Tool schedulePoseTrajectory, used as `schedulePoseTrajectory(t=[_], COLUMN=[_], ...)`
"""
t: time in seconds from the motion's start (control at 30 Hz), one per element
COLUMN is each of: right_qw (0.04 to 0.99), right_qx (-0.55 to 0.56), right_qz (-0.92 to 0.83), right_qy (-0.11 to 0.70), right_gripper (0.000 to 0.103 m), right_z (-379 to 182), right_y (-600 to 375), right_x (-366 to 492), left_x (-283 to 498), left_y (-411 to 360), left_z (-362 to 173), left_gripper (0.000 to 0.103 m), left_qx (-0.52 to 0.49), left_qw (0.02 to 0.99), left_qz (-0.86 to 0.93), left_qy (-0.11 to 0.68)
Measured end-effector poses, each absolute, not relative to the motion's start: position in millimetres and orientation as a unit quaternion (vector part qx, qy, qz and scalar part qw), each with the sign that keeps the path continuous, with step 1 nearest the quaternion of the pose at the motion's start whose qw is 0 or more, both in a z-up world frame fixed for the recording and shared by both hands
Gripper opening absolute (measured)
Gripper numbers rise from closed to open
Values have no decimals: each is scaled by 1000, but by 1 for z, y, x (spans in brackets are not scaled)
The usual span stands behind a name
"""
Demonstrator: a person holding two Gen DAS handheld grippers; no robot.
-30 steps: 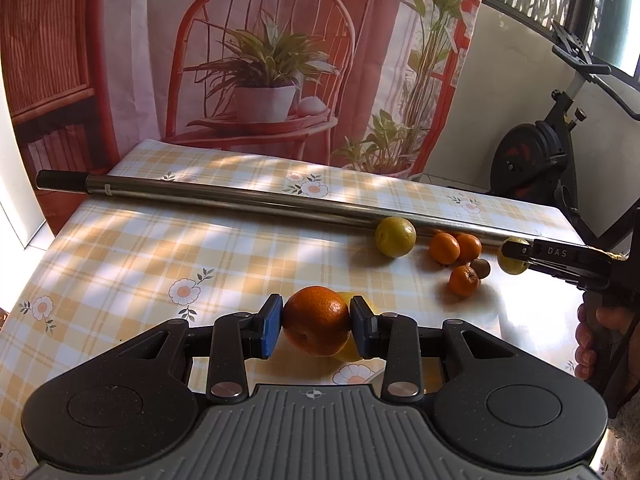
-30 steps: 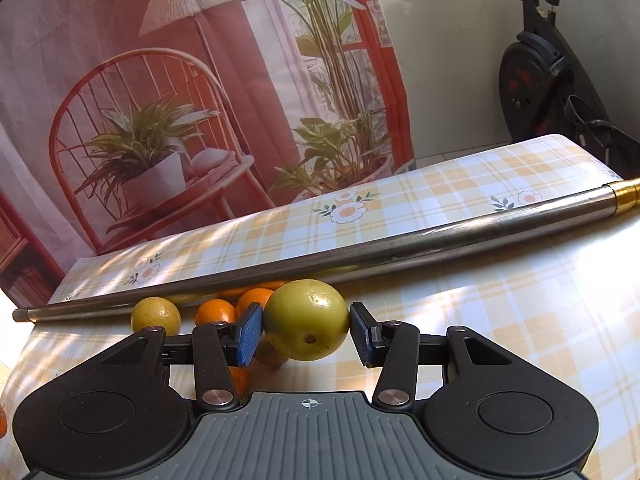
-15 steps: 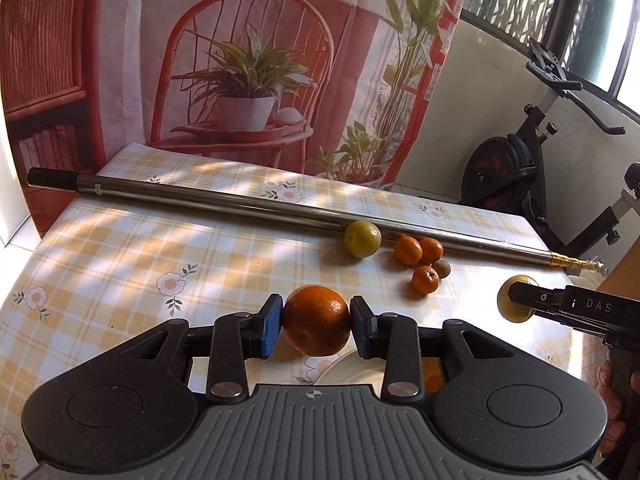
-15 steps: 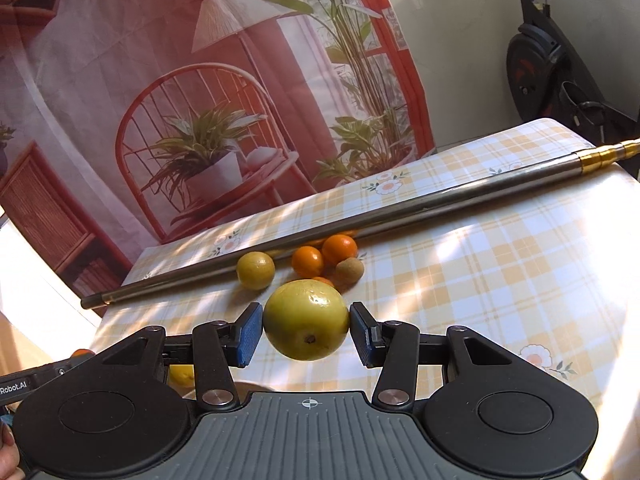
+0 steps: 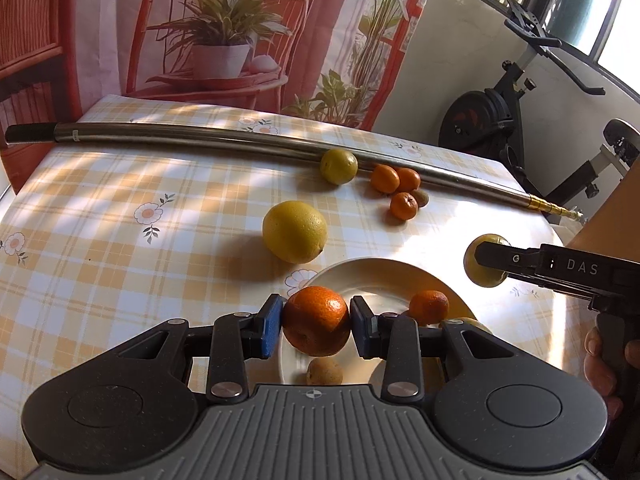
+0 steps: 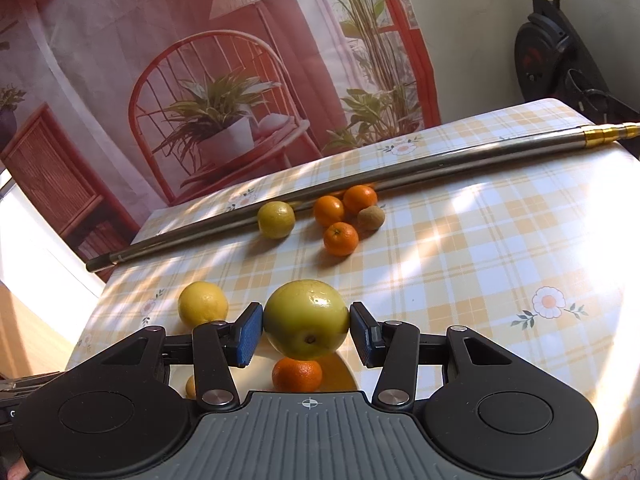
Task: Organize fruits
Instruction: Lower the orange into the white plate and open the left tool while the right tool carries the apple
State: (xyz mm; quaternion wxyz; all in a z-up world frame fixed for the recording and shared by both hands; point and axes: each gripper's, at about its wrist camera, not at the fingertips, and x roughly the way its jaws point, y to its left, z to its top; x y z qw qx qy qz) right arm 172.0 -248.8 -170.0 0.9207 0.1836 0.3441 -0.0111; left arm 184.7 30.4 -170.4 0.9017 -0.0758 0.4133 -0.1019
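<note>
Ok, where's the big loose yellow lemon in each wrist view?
Left wrist: lemon at centre, on the cloth beyond the plate.
Right wrist: lemon lower left, beside the left blue pad.
Shared landmark: the metal pole behind the tangerines.

Sharp, sunlit fisheye views; striped shadows and glare on tablecloth (image 5: 120, 184).

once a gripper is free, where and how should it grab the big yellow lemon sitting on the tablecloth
Probably grip the lemon across its round middle, coming down from above or from the near side. It lies alone on the tablecloth, clear of the plate and the metal pole, so both flanks are open; its small nub points toward the plate, so avoid pinching end to end.
</note>
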Motion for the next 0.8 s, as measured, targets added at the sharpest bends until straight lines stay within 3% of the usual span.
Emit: schedulePoseTrajectory(t=[0.4, 0.8], right_qw=[919, 916], right_qx=[170, 171], right_qz=[3, 1], right_qy=[355, 364], right_gripper=[44, 44], right_z=[-172, -178], right_y=[-238, -237], right_x=[170, 172], left_x=[184, 187], left_y=[21, 8], left_z=[-194, -206], left_gripper=[38, 38], left_qx=[-54, -6], left_qw=[864, 859], left_qz=[-125, -128], left_qy=[485, 495])
